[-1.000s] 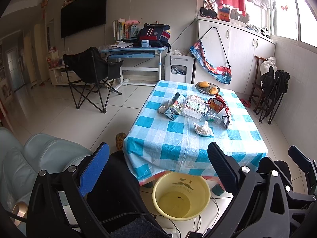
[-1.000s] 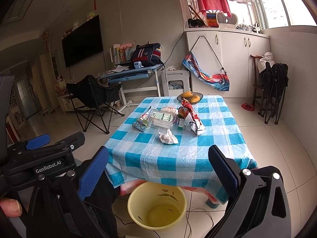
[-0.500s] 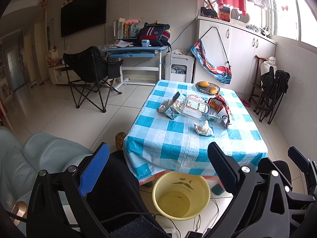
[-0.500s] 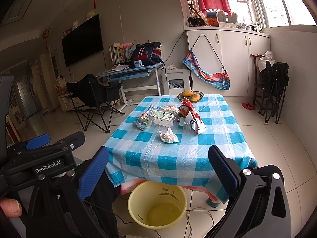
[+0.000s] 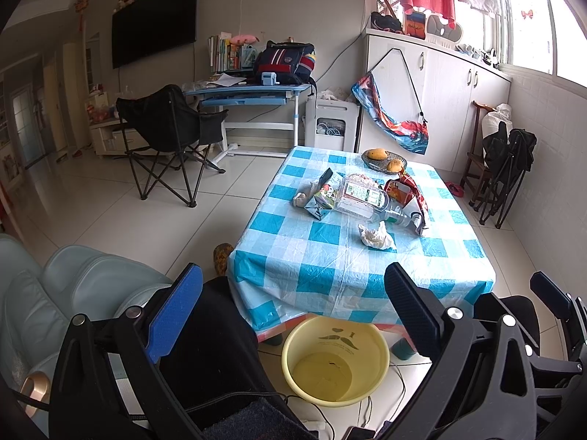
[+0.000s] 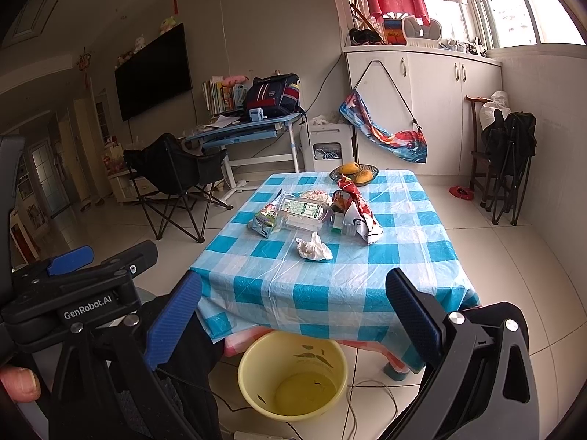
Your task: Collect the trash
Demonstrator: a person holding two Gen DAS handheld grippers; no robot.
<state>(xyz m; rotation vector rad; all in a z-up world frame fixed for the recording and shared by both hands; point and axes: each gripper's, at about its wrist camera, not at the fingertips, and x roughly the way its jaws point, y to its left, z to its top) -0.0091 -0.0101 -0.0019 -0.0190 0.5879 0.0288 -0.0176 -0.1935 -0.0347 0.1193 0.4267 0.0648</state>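
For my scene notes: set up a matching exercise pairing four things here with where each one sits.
Things:
1. crumpled tissue
2. yellow basin
3. fruit bowl
4. backpack

Places:
A. on the floor at the table's near edge
B. on the blue desk
C. far end of the checked tablecloth
D. nearest item of the litter on the tablecloth

Pairs: 1-D, 2-A, 3-C, 4-B

Both wrist cameras are looking forward and slightly down from the near end of the checkered table (image 5: 341, 256), well back from it, with a yellow basin (image 5: 335, 361) at 6 o'clock. The right view is sitting closer (the left gripper (image 6: 84, 278) is showing at 9 o'clock). Both are sharing the table, basin and far wall.
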